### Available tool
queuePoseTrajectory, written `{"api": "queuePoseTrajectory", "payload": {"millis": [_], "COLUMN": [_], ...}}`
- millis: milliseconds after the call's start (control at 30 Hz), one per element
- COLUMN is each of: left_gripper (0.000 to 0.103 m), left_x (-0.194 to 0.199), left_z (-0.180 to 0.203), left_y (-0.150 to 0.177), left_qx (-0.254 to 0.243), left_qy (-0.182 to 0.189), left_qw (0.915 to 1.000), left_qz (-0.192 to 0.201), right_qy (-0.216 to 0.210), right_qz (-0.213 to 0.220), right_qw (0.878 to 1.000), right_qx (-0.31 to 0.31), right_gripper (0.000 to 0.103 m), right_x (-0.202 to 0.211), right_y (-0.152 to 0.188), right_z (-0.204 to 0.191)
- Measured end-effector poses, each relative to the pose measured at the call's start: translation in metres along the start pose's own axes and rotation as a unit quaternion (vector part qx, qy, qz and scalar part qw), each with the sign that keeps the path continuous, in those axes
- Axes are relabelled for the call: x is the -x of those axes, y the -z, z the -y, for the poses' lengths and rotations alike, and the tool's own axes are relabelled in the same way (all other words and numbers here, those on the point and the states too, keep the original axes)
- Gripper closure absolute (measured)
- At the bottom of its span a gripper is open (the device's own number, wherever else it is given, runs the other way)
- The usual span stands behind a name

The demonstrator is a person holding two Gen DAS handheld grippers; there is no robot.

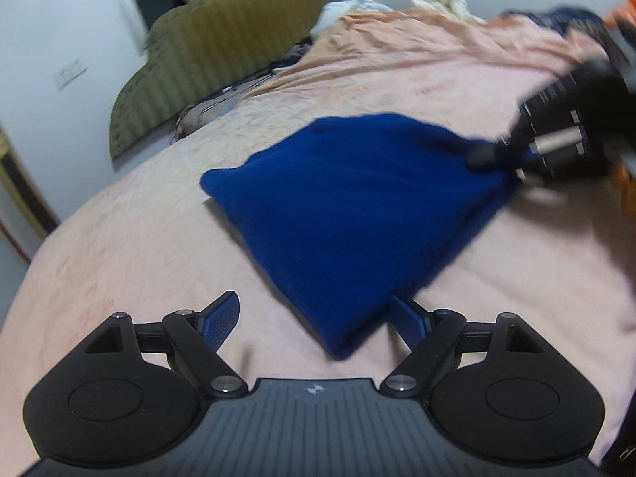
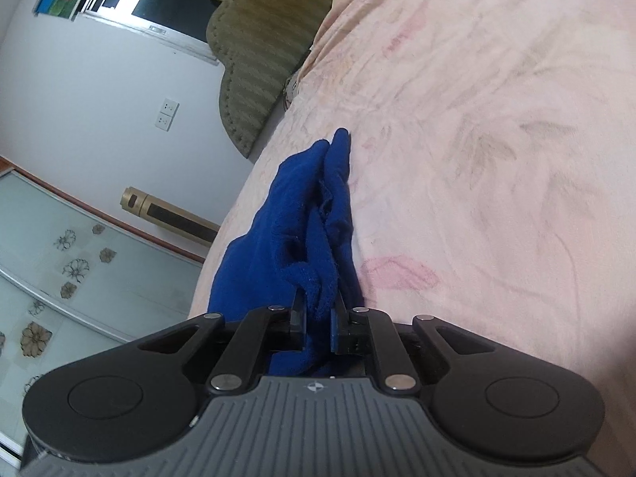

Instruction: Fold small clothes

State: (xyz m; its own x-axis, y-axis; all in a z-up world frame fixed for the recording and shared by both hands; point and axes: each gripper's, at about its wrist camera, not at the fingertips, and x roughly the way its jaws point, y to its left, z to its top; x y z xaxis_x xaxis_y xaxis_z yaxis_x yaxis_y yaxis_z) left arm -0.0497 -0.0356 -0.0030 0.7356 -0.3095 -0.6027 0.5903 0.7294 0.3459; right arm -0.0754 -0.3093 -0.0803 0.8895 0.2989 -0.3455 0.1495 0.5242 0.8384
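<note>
Blue cloth [image 2: 302, 238] pinched in right gripper [image 2: 318, 318] jaws, left gripper [image 1: 318, 314] jaws spread, seemingly astride its corner

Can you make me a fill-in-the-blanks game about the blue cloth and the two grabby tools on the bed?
1. The cloth lying on the pink bedspread is ____ in colour.
2. The right tool is ____ on an edge of the cloth.
3. The left tool has its fingers wide ____, with a corner of the cloth lying between them.
4. The padded headboard behind the bed is ____ in colour.

Missing words: blue; shut; open; olive green
</note>
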Motion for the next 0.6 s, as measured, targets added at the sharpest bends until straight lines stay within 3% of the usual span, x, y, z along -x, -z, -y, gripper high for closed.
{"api": "queuePoseTrajectory", "payload": {"millis": [67, 133, 267, 367, 500, 600], "left_gripper": [0.020, 0.019, 0.019, 0.018, 0.019, 0.019], "left_x": [-0.006, -0.008, 0.001, 0.004, 0.007, 0.022], "left_z": [0.006, 0.002, -0.029, -0.043, -0.043, -0.058], "left_y": [0.005, 0.007, 0.006, 0.008, 0.012, 0.005], "left_qx": [-0.022, -0.015, 0.060, 0.072, 0.067, 0.100], "left_qy": [-0.033, -0.063, -0.059, -0.061, -0.014, 0.044], "left_qw": [0.9992, 0.9979, 0.9963, 0.9954, 0.9976, 0.9936], "left_qz": [0.005, 0.008, 0.015, 0.013, -0.002, 0.028], "right_qy": [0.005, 0.006, 0.006, -0.001, 0.021, 0.018], "right_qz": [-0.001, -0.003, -0.005, -0.008, -0.026, -0.036], "right_qw": [1.000, 1.000, 1.000, 1.000, 0.999, 0.999], "right_qx": [0.003, 0.003, 0.012, 0.021, 0.036, 0.032], "right_gripper": [0.089, 0.089, 0.090, 0.091, 0.091, 0.081], "right_x": [-0.001, -0.001, 0.001, 0.004, 0.002, 0.004], "right_y": [0.000, 0.001, 0.002, 0.004, 0.007, 0.004], "right_z": [-0.002, -0.003, -0.008, -0.013, -0.009, -0.004]}}
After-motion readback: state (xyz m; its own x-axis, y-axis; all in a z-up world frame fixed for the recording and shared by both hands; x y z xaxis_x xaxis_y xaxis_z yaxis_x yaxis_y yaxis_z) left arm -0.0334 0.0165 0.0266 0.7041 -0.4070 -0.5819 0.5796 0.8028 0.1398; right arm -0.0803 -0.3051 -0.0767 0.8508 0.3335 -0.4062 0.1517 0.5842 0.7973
